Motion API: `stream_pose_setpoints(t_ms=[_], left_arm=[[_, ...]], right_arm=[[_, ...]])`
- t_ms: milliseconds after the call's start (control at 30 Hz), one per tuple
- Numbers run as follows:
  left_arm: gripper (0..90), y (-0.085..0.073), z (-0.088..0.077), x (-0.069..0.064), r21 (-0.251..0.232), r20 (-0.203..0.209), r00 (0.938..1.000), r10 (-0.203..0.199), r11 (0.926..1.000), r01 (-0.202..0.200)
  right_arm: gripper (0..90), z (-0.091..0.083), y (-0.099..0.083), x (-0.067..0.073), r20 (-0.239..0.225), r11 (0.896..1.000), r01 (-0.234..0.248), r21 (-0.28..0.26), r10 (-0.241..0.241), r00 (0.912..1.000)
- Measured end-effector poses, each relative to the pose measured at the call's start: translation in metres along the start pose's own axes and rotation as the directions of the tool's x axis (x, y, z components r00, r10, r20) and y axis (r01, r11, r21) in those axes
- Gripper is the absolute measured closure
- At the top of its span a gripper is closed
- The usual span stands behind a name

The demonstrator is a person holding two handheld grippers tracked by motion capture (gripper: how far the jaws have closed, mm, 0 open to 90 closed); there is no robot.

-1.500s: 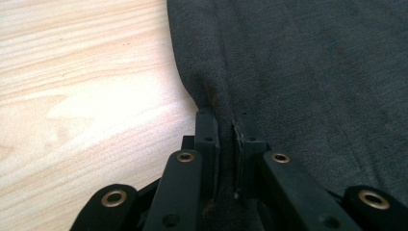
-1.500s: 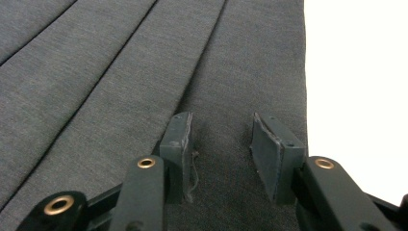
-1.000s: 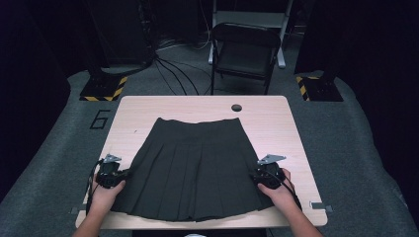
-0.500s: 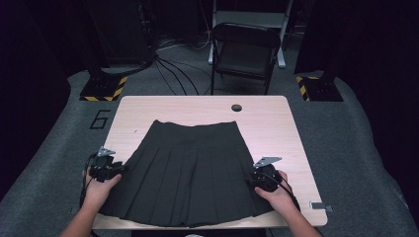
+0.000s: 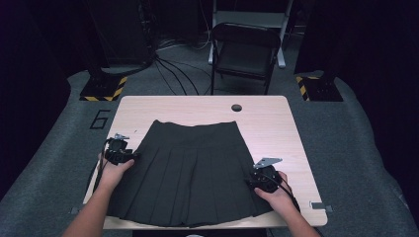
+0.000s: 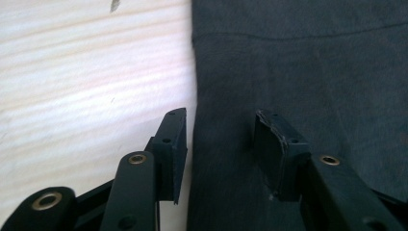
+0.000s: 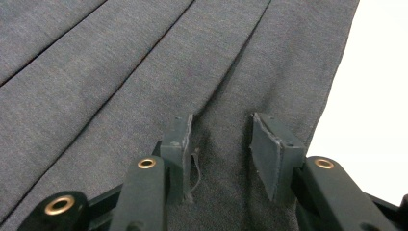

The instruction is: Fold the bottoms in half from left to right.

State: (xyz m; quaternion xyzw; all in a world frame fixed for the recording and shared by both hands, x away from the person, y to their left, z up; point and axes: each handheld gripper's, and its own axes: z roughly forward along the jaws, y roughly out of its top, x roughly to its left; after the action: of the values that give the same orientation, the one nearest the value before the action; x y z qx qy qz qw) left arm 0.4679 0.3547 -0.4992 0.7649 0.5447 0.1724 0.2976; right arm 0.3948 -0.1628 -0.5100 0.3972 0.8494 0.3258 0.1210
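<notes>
A dark pleated skirt [image 5: 192,168] lies flat on the pale wooden table [image 5: 281,128], waistband at the far side. My left gripper [image 5: 131,157] sits at the skirt's left edge, about halfway up. Its jaws have just been opening, and in the left gripper view this gripper [image 6: 221,139] stands open over that edge: one fingertip [image 6: 175,132] above bare table [image 6: 86,72], the other above the skirt [image 6: 312,72]. My right gripper [image 5: 252,181] rests near the right edge, close to the hem. In the right gripper view it [image 7: 221,144] is open, with a pleat of the skirt [image 7: 120,72] lying between the pads.
A round hole [image 5: 236,107] sits near the table's far edge. A black folding chair [image 5: 244,49] stands behind the table, with cables [image 5: 173,64] on the floor and yellow-striped bases [image 5: 104,89] at both far corners. Bare wood lies beside the skirt on each side.
My left gripper has let go of the skirt's left edge, opened, and slid along that edge away from the hem. The right hand and the skirt have stayed put.
</notes>
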Motion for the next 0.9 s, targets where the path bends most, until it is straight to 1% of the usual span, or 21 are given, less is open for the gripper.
stream_pose_setpoints(t_ms=[33,67,100,167,200,233,267,300,333,367,400,500,533,633,667,733,767,800,833,867,900], left_arm=[[54.0,0.003,0.003,0.0,0.031,0.001,1.0,0.001,0.9995,-0.001],[53.7,0.003,0.003,0.0,0.031,0.001,1.0,0.001,0.9995,-0.001],[52.8,0.005,0.008,0.0,0.051,-0.008,1.0,0.006,0.9987,-0.006],[50.5,0.006,0.01,0.0,0.052,-0.01,1.0,0.001,0.9987,-0.001],[50.5,0.008,0.012,-0.001,0.048,-0.01,0.9999,-0.004,0.9989,0.004],[48.4,0.009,0.013,-0.001,0.043,-0.014,0.9999,-0.003,0.9991,0.003],[46.8,0.011,0.014,-0.001,0.041,-0.021,0.9998,0.005,0.9991,-0.004],[45.2,0.011,0.015,-0.001,0.031,-0.03,0.9995,0.004,0.9995,-0.003],[43.2,0.011,0.016,0.0,0.035,-0.038,0.9993,0.004,0.9994,-0.002],[41.5,0.011,0.017,0.001,0.026,-0.045,0.999,-0.005,0.9996,0.006],[39.8,0.011,0.018,0.002,0.031,-0.046,0.9989,-0.008,0.9995,0.01],[37.3,0.01,0.02,0.005,0.035,-0.029,0.9992,-0.027,0.999,0.028],[37.3,0.01,0.02,0.005,0.021,-0.015,0.9992,-0.037,0.9991,0.038],[37.5,0.01,0.02,0.004,0.026,0.007,0.9994,-0.035,0.9991,0.035],[38.0,0.01,0.02,0.003,0.018,0.019,0.999,-0.041,0.999,0.041],[39.8,0.01,0.02,0.001,0.026,0.039,0.9985,-0.038,0.999,0.037],[41.4,0.011,0.021,-0.001,0.012,0.049,0.9978,-0.044,0.999,0.044],[42.9,0.011,0.02,-0.002,0.023,0.056,0.9978,-0.037,0.9991,0.035],[43.0,0.011,0.021,-0.004,0.017,0.052,0.998,-0.035,0.9993,0.034],[43.1,0.012,0.02,-0.003,0.025,0.056,0.9983,-0.018,0.9995,0.017],[43.8,0.012,0.02,-0.003,0.025,0.056,0.9983,-0.018,0.9995,0.017]], right_arm=[[58.9,0.0,0.0,0.0,0.0,1.0,0.0,0.0,0.0,1.0],[58.9,0.0,0.0,0.0,0.0,1.0,0.0,0.0,0.0,1.0],[58.8,0.0,0.0,0.0,-0.001,1.0,0.001,-0.005,-0.001,1.0],[58.7,0.0,0.0,0.0,0.002,1.0,0.006,-0.005,-0.006,1.0],[58.7,0.0,-0.001,0.0,0.002,1.0,0.001,-0.004,-0.001,1.0],[58.6,0.0,0.0,0.002,0.0,1.0,-0.016,-0.005,0.016,0.9999],[58.5,0.0,-0.001,0.001,0.003,1.0,-0.003,-0.009,0.003,1.0],[58.5,0.0,-0.001,0.001,0.002,1.0,-0.004,-0.008,0.004,1.0],[58.5,0.0,-0.001,0.001,0.001,1.0,-0.005,-0.01,0.005,1.0],[58.5,0.0,-0.001,0.0,0.0,1.0,0.0,-0.008,0.0,1.0],[58.5,0.0,-0.001,0.0,-0.001,1.0,0.0,-0.007,0.0,1.0],[58.5,0.0,-0.001,0.0,-0.001,1.0,0.001,-0.008,-0.001,1.0],[58.5,0.0,-0.001,0.0,-0.002,1.0,0.004,-0.01,-0.004,1.0],[58.5,0.0,-0.001,0.0,-0.004,1.0,0.0,-0.008,0.0,1.0],[58.5,0.0,-0.001,0.0,-0.004,1.0,0.0,-0.008,0.0,1.0],[58.4,0.0,-0.001,0.0,-0.004,1.0,0.0,-0.008,0.0,1.0],[58.4,0.0,-0.001,0.0,-0.004,1.0,-0.001,-0.008,0.001,1.0],[58.4,0.0,-0.001,0.0,-0.004,1.0,-0.001,-0.008,0.001,1.0],[58.3,0.0,-0.001,0.0,-0.005,1.0,-0.001,-0.008,0.001,1.0],[58.3,0.0,-0.001,0.0,-0.005,1.0,-0.002,-0.008,0.002,1.0],[58.3,0.0,-0.001,0.0,-0.005,1.0,-0.002,-0.008,0.002,1.0]])
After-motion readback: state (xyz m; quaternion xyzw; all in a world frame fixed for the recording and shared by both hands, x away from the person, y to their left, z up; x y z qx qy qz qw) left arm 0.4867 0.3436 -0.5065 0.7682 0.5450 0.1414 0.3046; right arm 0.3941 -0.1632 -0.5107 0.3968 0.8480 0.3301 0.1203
